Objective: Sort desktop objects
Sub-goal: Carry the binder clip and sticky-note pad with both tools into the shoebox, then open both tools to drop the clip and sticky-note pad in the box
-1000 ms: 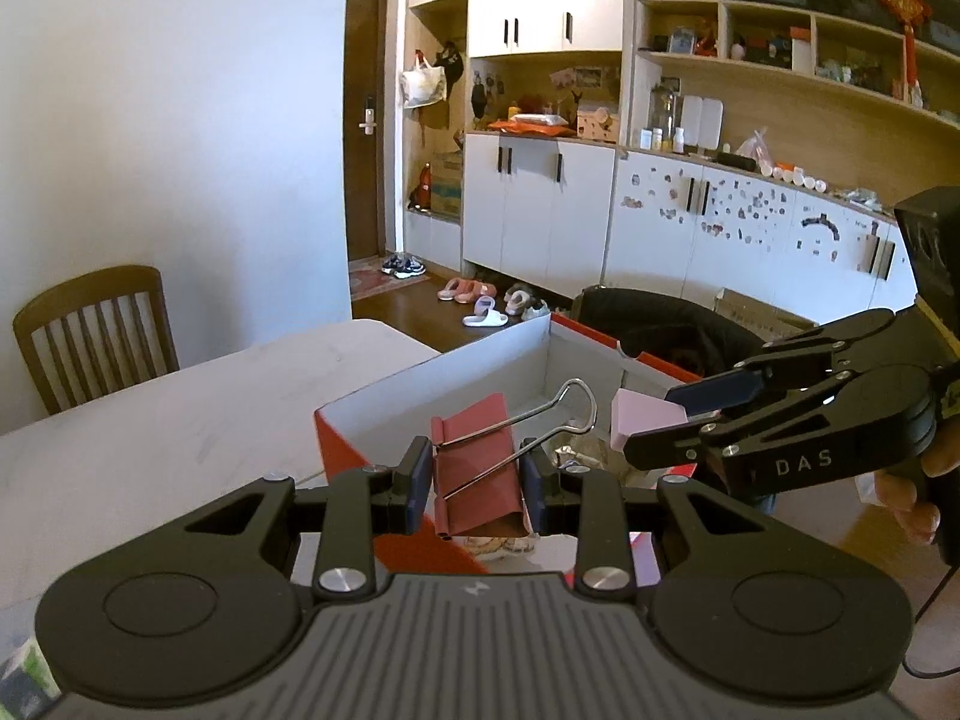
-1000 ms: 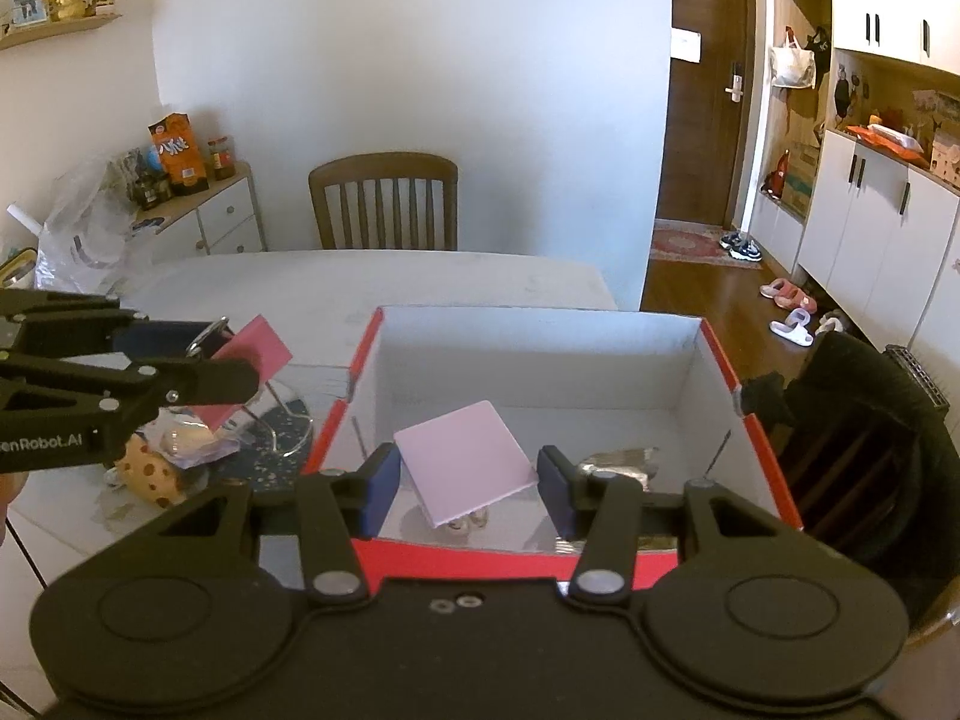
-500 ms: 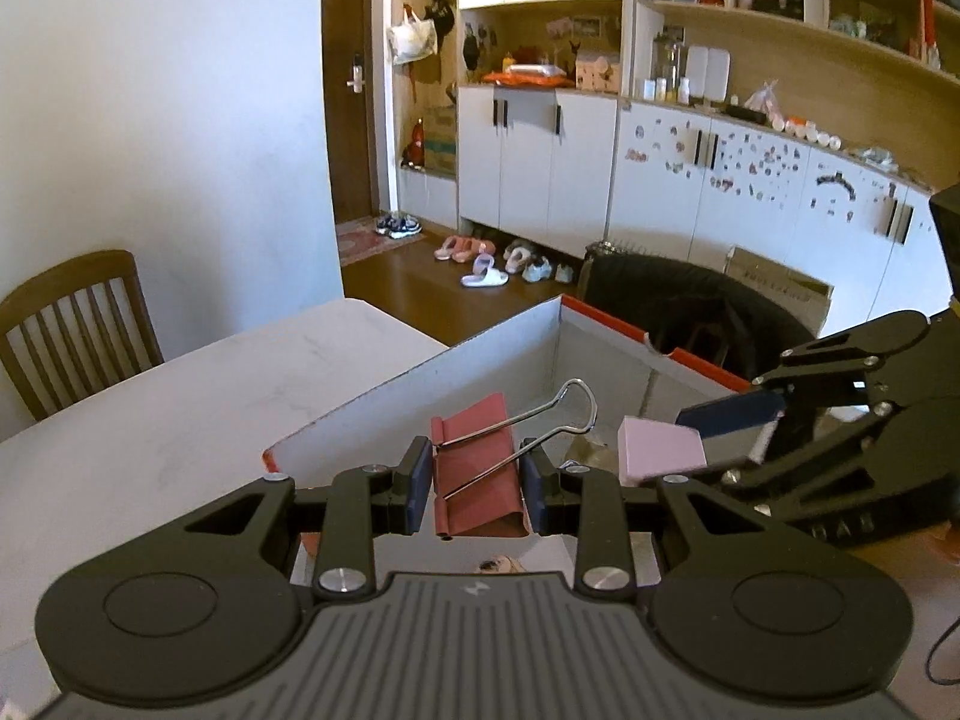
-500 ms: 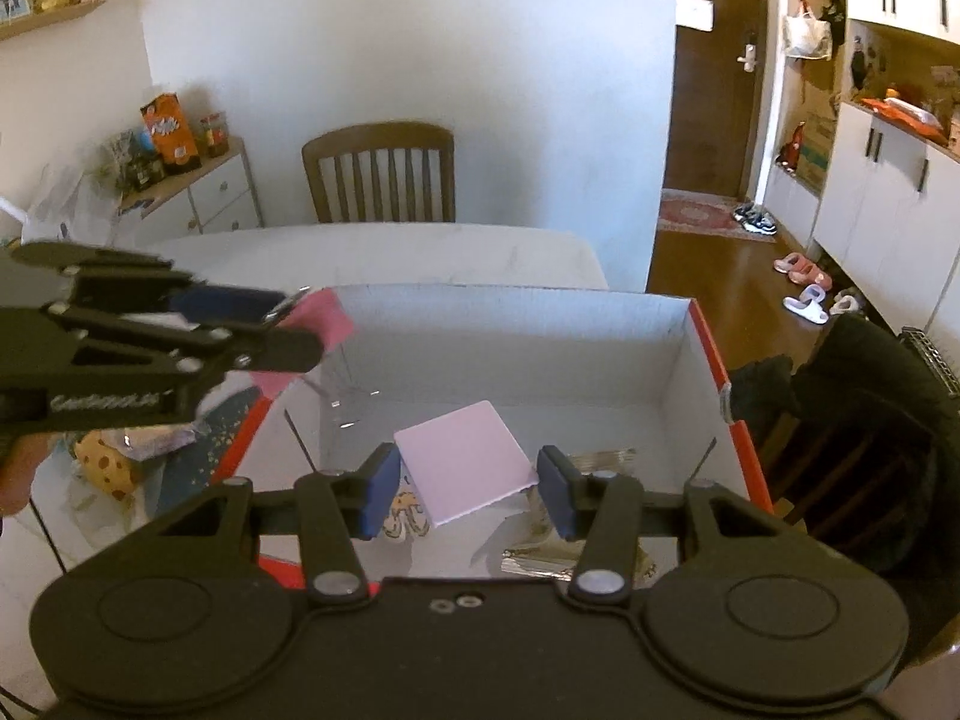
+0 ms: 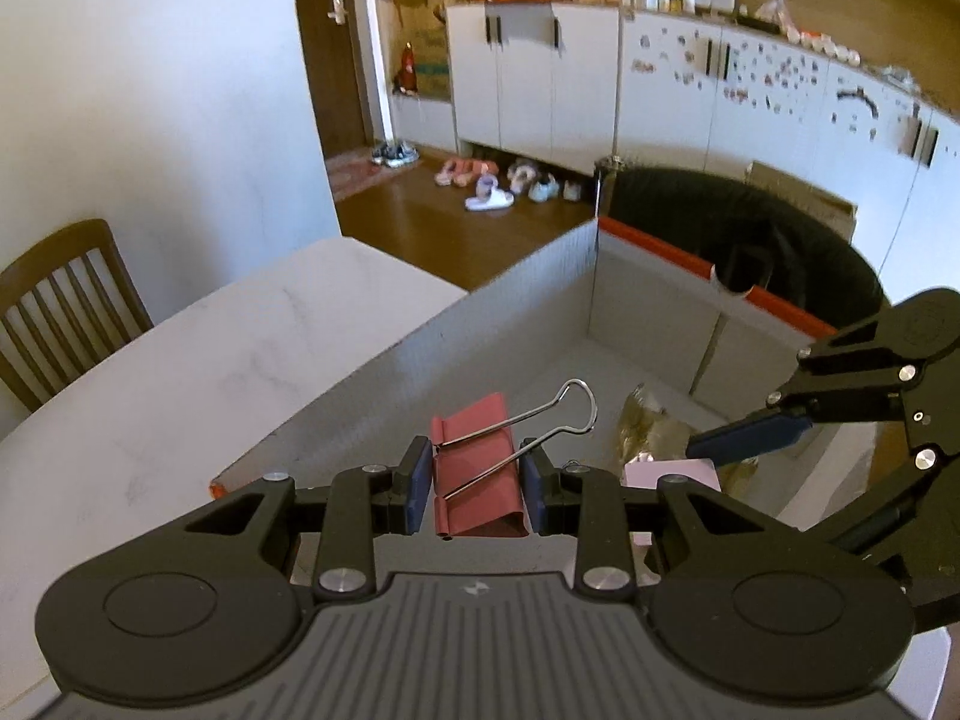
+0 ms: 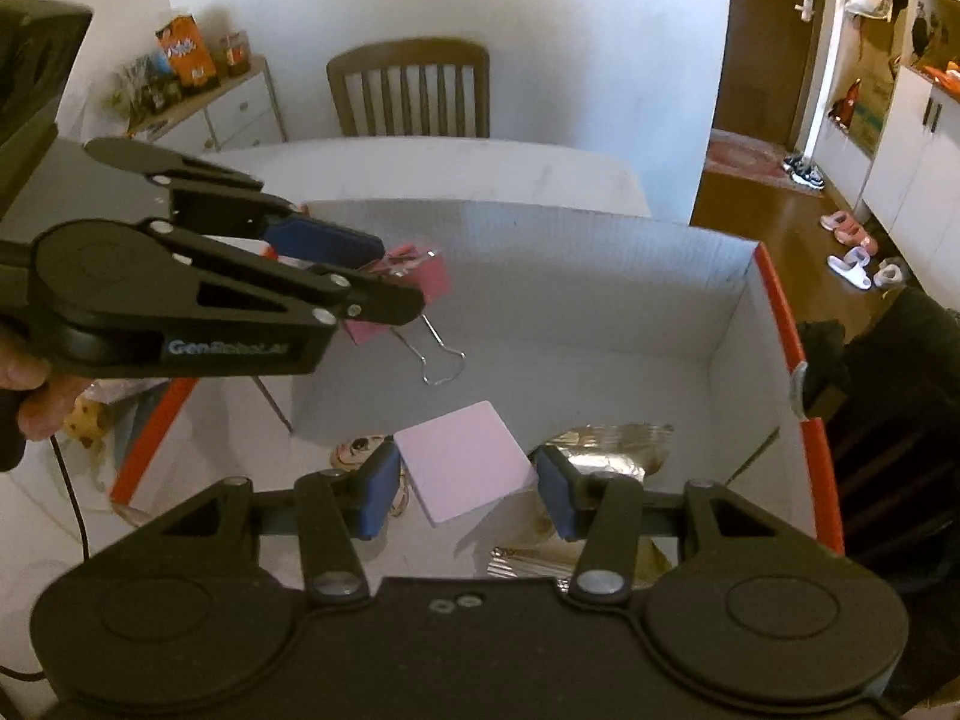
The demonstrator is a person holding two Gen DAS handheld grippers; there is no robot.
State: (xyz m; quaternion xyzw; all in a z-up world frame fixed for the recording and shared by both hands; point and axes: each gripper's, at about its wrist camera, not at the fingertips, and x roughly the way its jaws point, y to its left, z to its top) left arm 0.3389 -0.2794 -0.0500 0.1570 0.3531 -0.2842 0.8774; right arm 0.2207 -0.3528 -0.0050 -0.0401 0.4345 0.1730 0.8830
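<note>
Left wrist view: the left tool [image 5: 475, 486] clamps a red binder clip [image 5: 477, 480] above the open box [image 5: 420, 372] on the table [image 5: 198, 372].

Right wrist view: the right tool [image 6: 468, 480] grips a pink notepad [image 6: 465, 461] between its 2 pads, over the box interior, near gold foil [image 6: 606, 450].

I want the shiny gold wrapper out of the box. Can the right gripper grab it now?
Probably not yet: the right gripper is shut on the pink pad. The gold wrapper lies uncovered in the box just below.
</note>
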